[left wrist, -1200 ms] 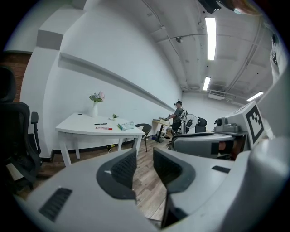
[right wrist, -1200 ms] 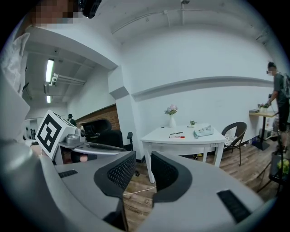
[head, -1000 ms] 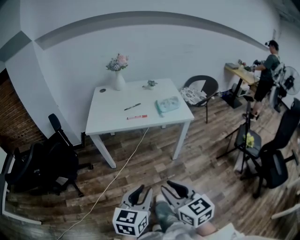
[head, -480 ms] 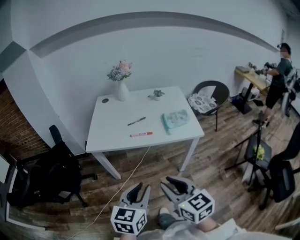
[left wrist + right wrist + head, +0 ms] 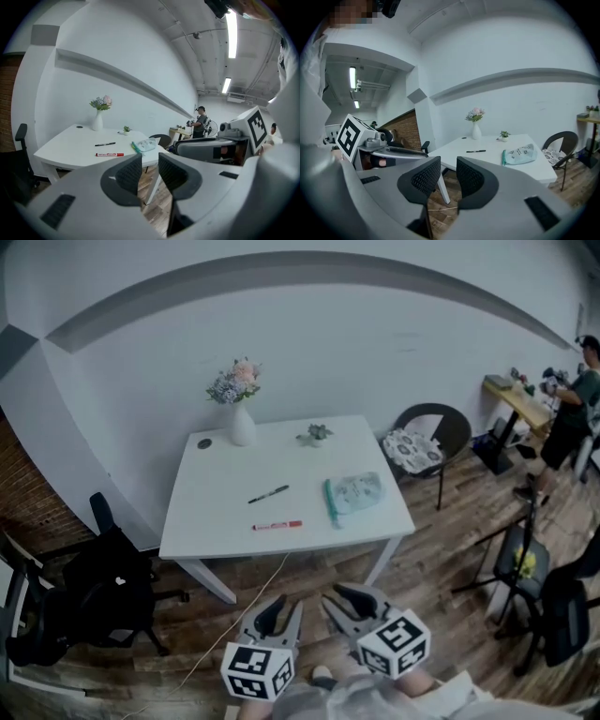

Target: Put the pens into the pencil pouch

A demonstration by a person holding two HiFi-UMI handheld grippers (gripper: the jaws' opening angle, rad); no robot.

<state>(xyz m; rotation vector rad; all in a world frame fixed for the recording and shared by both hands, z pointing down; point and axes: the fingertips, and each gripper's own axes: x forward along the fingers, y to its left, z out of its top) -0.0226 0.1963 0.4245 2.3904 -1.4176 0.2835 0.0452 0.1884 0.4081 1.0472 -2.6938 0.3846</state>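
Note:
On the white table [image 5: 216, 512] lie a black pen [image 5: 268, 494], a red marker [image 5: 277, 525] and a pale green pencil pouch [image 5: 354, 495] to their right. My left gripper [image 5: 284, 607] and right gripper [image 5: 336, 596] hang side by side over the floor, well short of the table's near edge. Both are open by a narrow gap, with nothing between the jaws. The left gripper view shows the black pen [image 5: 105, 144], the red marker [image 5: 109, 154] and the pouch [image 5: 144, 146] beyond my left gripper [image 5: 150, 161]. Past my right gripper [image 5: 448, 168] lie the black pen [image 5: 476, 151] and the pouch [image 5: 518, 153].
A white vase of flowers [image 5: 240, 418], a small potted plant [image 5: 317, 434] and a dark disc [image 5: 204, 442] sit at the table's back. A black office chair [image 5: 103, 582] stands left, a round chair [image 5: 427, 432] right. A cable [image 5: 234, 610] crosses the wooden floor. A person [image 5: 574, 409] works far right.
The table has drawn nearer and sits a little lower in the head view. Both grippers hold the same pose at the bottom of the frame.

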